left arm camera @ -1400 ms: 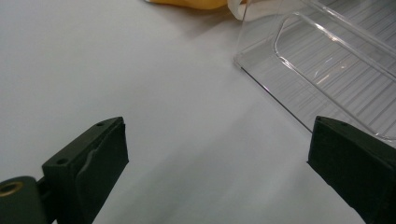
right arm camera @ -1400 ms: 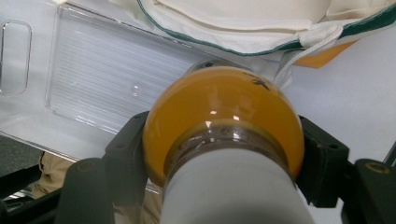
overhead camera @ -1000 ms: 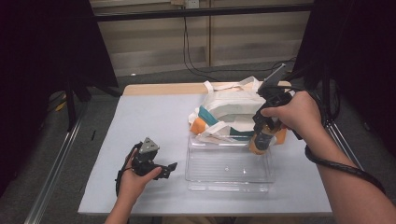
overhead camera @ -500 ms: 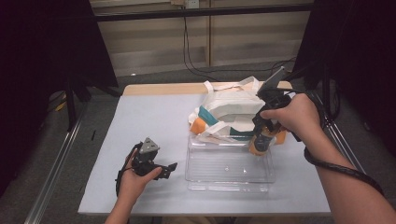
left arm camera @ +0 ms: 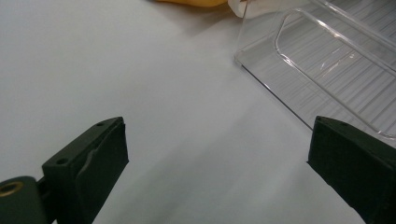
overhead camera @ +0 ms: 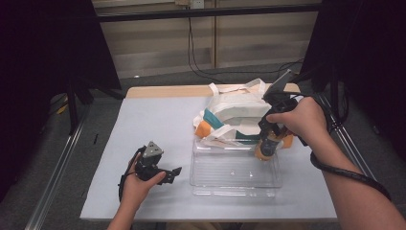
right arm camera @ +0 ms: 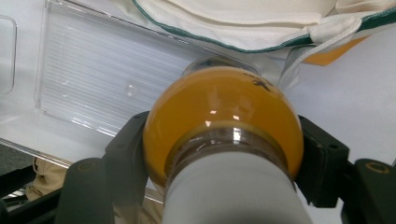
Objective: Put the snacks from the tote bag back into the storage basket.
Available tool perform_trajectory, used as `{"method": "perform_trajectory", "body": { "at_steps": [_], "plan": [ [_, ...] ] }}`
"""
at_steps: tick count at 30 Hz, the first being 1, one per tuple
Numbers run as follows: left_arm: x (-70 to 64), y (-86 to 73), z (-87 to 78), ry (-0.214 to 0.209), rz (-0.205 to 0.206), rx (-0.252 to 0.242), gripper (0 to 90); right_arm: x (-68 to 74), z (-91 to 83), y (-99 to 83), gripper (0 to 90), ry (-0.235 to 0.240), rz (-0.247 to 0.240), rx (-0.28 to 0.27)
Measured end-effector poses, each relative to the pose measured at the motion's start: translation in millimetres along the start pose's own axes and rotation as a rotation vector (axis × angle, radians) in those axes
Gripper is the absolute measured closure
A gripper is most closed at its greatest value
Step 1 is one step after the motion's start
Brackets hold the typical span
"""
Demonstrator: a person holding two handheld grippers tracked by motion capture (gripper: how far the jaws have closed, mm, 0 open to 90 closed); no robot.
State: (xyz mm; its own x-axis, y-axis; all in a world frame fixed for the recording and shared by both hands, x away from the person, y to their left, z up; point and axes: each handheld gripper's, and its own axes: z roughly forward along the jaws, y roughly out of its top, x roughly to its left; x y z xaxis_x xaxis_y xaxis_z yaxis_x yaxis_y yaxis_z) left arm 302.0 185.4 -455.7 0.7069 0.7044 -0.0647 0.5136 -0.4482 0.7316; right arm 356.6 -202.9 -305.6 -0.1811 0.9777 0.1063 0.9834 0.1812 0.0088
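My right gripper (overhead camera: pixel 269 139) is shut on an orange juice bottle (overhead camera: pixel 266 146) with a white cap (right arm camera: pixel 233 191), held upright over the far right corner of a clear plastic tray (overhead camera: pixel 234 184). In the right gripper view the bottle (right arm camera: pixel 219 107) sits between the black jaws, above the tray (right arm camera: pixel 84 70). A white cloth bag (overhead camera: pixel 237 112) with green and orange trim lies just behind the tray. My left gripper (overhead camera: pixel 173 173) rests on the white table, open, its jaws wide apart with nothing between them, pointing at the tray's left edge (left arm camera: pixel 280 100).
The white table top (overhead camera: pixel 143 124) has free room on its left half. A cable (overhead camera: pixel 344 167) trails along the right forearm. Dark stands and a rail (overhead camera: pixel 52 177) flank the table on the left.
The right gripper has carried the bottle slightly down and left toward the tray. The left gripper has not moved.
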Motion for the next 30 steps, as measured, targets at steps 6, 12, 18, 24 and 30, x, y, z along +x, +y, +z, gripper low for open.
{"method": "perform_trajectory", "body": {
  "at_steps": [6, 12, 18, 24, 30],
  "plan": [
    [0.0, 0.0, 0.0, -0.001, 0.002, 0.000, 4.6, -2.1, 2.6, -0.1, 30.7, 0.004, 0.001, -0.005],
    [-0.4, -0.2, 0.4, 0.000, 0.001, -0.001, 4.6, -2.7, 6.2, 0.5, 30.7, 0.013, 0.011, -0.008],
    [-0.2, -0.6, 0.8, -0.003, -0.002, 0.001, 4.6, -2.8, 7.6, 1.2, 30.7, 0.008, 0.010, 0.003],
    [0.1, -0.2, 0.3, 0.000, 0.003, -0.001, 4.6, -1.2, 9.0, 0.7, 30.7, 0.002, 0.016, 0.006],
    [-0.3, -0.2, 0.3, 0.001, -0.002, 0.000, 4.6, -3.5, 10.0, 0.4, 30.7, 0.007, 0.015, 0.000]
  ]
}}
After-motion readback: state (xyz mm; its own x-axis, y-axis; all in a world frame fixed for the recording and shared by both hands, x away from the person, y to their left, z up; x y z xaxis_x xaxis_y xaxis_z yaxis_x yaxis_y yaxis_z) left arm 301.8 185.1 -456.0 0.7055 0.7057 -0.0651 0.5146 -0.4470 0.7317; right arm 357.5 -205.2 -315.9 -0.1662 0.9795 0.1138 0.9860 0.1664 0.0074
